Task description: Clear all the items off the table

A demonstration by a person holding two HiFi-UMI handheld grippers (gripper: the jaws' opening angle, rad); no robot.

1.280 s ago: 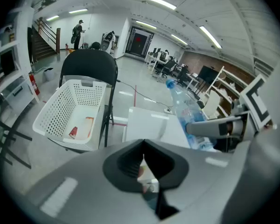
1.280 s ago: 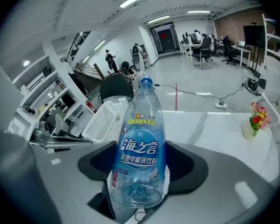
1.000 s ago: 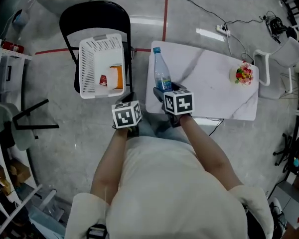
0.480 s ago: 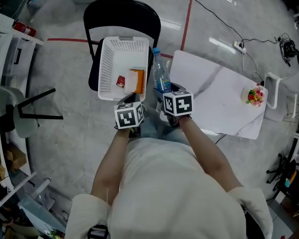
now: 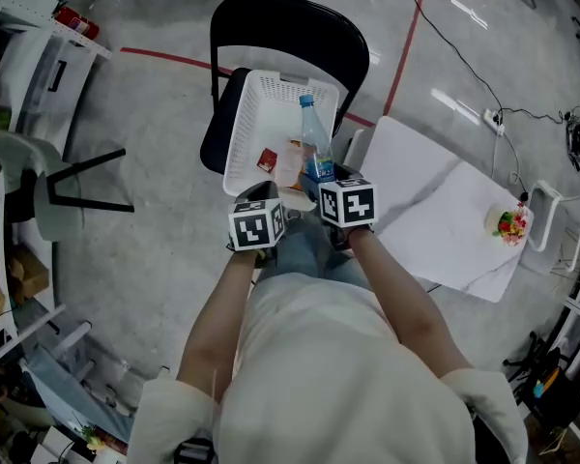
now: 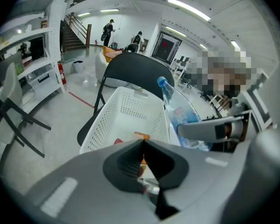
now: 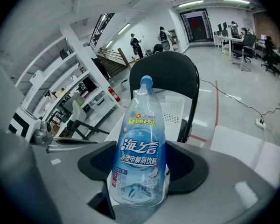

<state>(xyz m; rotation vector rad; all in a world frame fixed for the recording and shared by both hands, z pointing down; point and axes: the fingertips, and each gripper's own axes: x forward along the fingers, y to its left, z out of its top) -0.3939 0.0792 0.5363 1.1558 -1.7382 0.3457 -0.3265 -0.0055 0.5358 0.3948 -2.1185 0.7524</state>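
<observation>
Our right tongs [image 7: 142,169] grasp the bottle [image 5: 316,148]; our left tongs [image 6: 143,157] are clenched empty. Just ahead sits the basket [image 6: 126,111] on a chair [image 5: 271,37], with the table [image 5: 435,230] rightward.

glossy grey floor [image 5: 155,259] (red line [image 5: 174,61] across), black chair [image 5: 290,32].

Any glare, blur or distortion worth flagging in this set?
Head view: sharp, with mild glare streaks on the floor. Left gripper view: strong fisheye bending and dark corners, but the basket reads clearly. Right gripper view: same fisheye, and the bottle label is crisp.
</observation>
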